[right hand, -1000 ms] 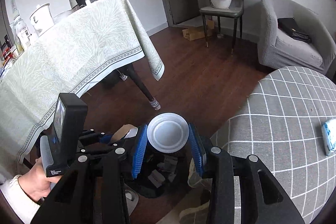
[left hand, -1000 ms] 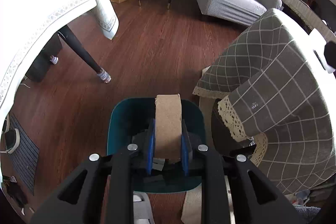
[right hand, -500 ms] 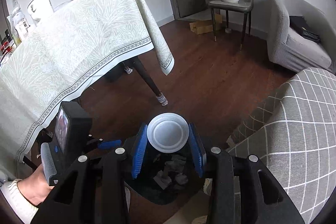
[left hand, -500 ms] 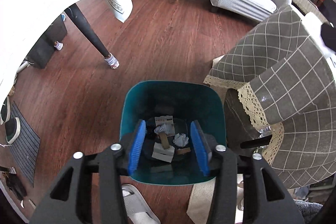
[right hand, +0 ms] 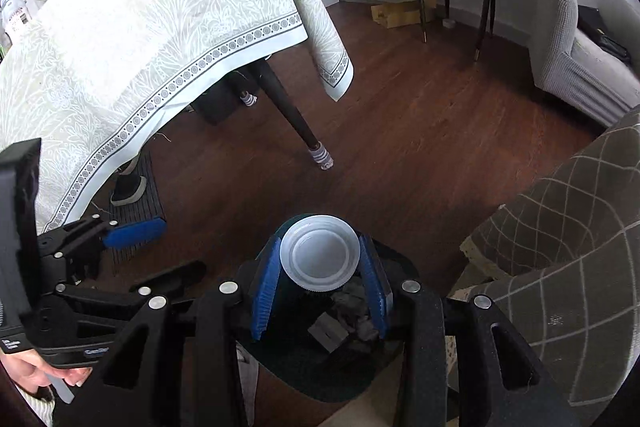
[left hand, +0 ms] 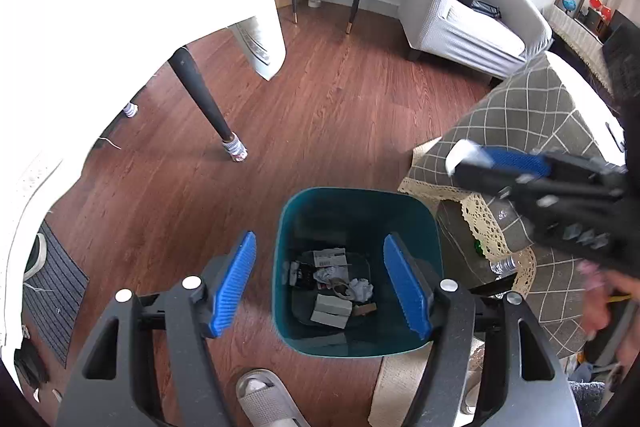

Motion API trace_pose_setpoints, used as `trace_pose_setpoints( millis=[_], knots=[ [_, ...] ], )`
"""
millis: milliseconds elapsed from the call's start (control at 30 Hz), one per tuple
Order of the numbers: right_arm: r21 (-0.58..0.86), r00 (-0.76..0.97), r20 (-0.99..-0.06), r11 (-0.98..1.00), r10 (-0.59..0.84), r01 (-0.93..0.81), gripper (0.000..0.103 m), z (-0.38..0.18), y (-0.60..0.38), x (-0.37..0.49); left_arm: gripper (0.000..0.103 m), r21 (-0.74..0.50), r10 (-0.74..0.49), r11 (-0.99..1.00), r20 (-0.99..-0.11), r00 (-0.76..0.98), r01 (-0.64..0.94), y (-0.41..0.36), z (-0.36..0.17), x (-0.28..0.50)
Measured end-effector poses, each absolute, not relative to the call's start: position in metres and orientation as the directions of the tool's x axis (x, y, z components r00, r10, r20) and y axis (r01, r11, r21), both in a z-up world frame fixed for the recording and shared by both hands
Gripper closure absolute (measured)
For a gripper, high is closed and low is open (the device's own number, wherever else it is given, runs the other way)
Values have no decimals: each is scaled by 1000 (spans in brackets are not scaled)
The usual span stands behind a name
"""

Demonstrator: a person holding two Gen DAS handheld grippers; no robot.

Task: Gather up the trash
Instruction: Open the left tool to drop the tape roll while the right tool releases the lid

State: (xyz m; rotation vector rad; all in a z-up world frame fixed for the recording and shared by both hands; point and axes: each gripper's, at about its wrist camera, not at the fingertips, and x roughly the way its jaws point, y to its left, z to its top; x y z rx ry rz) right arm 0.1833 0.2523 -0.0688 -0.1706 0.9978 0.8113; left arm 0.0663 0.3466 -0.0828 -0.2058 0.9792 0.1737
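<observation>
- Our left claw [left hand: 320, 283] is spreading wider above the teal trash bin [left hand: 304, 215], nothing between its pads.
- Our right claw [right hand: 320, 287] pinches a white plastic cup [right hand: 318, 255] over the bin.

- Teal plastic bin [left hand: 434, 223]: smooth, slightly glossy.
- Reddish-brown wood floor [left hand: 320, 115]: satin sheen.
- White ridged cup [right hand: 318, 259]: probably plastic, matt.
- Grey checked cloth [right hand: 560, 247]: woven, matt.

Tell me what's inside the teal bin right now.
In the teal bin: crumpled paper, a printed label, small grey boxes. Anything beneath that pile is covered.
</observation>
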Motion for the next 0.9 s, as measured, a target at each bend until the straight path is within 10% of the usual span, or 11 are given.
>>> trace_pose_setpoints(
  millis=[900],
  knots=[
    [184, 131, -924, 717, 360, -672, 55, -184, 288, 170, 52, -141, 101, 949, -712, 695, -282, 365, -10, 38]
  ],
)
